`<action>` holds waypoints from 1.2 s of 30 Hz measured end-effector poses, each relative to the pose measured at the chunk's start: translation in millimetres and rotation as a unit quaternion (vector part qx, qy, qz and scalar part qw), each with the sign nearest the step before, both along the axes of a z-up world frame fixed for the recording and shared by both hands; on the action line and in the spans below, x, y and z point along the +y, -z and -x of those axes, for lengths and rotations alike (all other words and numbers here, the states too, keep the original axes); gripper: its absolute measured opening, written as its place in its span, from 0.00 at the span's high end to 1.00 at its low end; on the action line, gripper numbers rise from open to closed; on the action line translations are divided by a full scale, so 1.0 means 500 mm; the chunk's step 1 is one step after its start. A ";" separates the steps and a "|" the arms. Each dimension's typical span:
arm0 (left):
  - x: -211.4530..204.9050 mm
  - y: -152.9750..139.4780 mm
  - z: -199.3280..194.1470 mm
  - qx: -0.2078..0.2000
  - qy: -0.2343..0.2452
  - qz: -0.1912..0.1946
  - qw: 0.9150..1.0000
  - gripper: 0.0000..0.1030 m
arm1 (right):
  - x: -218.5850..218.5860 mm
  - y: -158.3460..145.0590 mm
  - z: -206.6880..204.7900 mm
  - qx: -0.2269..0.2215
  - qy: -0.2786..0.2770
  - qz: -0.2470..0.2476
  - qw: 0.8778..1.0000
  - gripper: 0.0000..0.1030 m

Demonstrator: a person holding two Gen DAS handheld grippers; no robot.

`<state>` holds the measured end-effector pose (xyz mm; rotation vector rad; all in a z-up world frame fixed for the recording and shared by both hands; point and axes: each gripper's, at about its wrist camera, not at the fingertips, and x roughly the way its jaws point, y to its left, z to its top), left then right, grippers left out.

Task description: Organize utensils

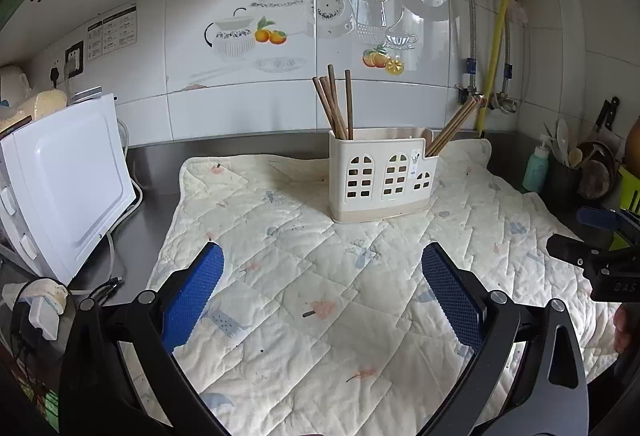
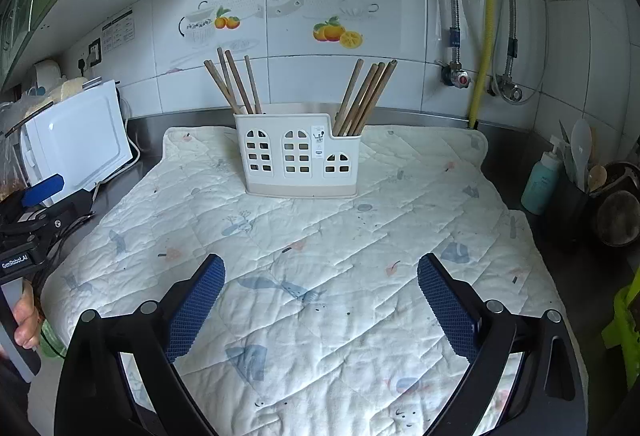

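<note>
A cream utensil holder (image 1: 382, 175) (image 2: 298, 155) with window-shaped cutouts stands at the far side of a quilted mat (image 1: 320, 296) (image 2: 304, 276). Several brown chopsticks (image 1: 336, 103) (image 2: 234, 83) lean in its left compartment. Another bunch of chopsticks (image 1: 454, 125) (image 2: 366, 97) leans in its low right compartment. My left gripper (image 1: 322, 256) is open over the mat, well short of the holder, with nothing between its blue pads. My right gripper (image 2: 320, 268) is open too and holds nothing. Each gripper shows at the edge of the other's view: the right gripper (image 1: 592, 248), the left gripper (image 2: 40, 195).
A white appliance (image 1: 68, 187) (image 2: 76, 139) stands on the steel counter at the left, with cables beside it. At the right are a teal bottle (image 1: 536, 165) (image 2: 540, 183), a dark pot of spoons (image 1: 566, 175) (image 2: 576, 195) and a green rack (image 2: 624, 320). A person's hand (image 2: 26, 320) grips the left handle.
</note>
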<state>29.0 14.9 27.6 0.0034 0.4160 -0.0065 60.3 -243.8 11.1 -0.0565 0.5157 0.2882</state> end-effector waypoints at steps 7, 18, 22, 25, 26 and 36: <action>-0.004 0.012 -0.002 0.011 0.006 0.004 1.000 0.05 | 0.005 0.000 0.001 0.001 -0.002 0.002 1.000 0.08; -0.004 0.019 -0.008 0.016 0.005 0.008 1.000 0.05 | 0.006 0.007 -0.002 0.005 -0.001 0.004 1.000 0.08; -0.001 0.022 -0.009 0.018 0.003 0.012 1.000 0.05 | 0.007 0.009 -0.003 0.007 -0.003 0.004 1.000 0.08; 0.000 0.025 -0.009 0.021 0.003 0.014 1.000 0.05 | 0.008 0.009 -0.004 0.007 -0.004 0.003 1.000 0.08; -0.001 0.026 -0.009 0.021 0.002 0.014 1.000 0.05 | 0.008 0.010 -0.004 0.007 -0.004 0.003 1.000 0.08; 0.000 0.029 -0.011 0.024 0.001 0.017 1.000 0.05 | 0.012 0.014 -0.004 0.010 -0.005 0.004 1.000 0.08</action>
